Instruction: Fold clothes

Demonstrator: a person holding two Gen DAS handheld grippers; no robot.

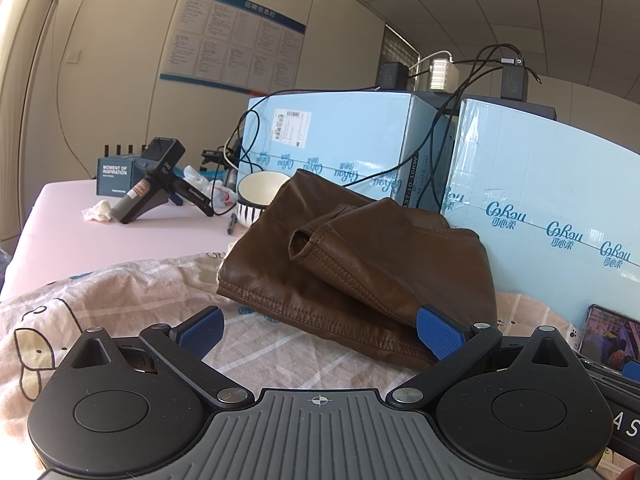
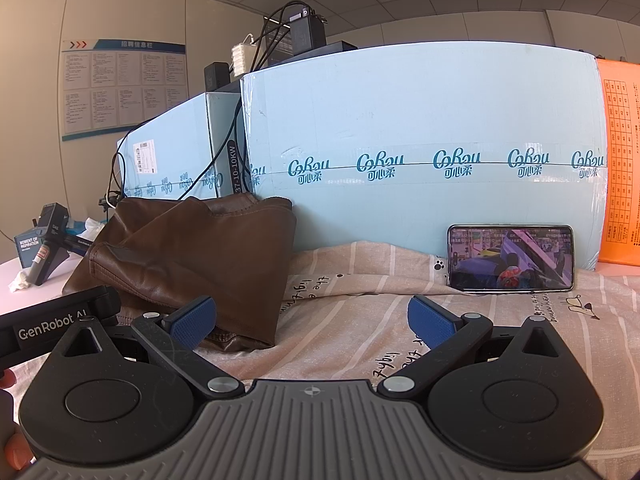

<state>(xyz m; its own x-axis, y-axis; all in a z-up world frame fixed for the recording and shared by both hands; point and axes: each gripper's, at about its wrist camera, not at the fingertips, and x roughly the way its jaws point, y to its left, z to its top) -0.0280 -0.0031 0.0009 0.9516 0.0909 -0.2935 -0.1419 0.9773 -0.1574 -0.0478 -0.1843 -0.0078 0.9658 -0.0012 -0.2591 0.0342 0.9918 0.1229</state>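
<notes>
A folded brown leather garment [image 1: 352, 264] lies on a pink striped cloth with cartoon prints [image 1: 120, 304], leaning against blue cartons. My left gripper [image 1: 320, 330] is open just in front of the garment's near hem, its right pad [image 1: 438, 330] close to or touching the leather. In the right wrist view the same brown garment [image 2: 192, 256] sits left of centre on the printed cloth [image 2: 400, 320]. My right gripper [image 2: 312, 320] is open over the cloth, its left pad [image 2: 192, 320] at the garment's near corner. Nothing is held.
Two big blue cartons [image 2: 420, 152] stand right behind the clothes, with cables and chargers on top. A phone [image 2: 510, 258] leans on the carton, screen lit. Farther left on the pink table [image 1: 60, 224] are a striped bowl [image 1: 256, 196], a spare handheld gripper [image 1: 160, 184], tissues and a small box.
</notes>
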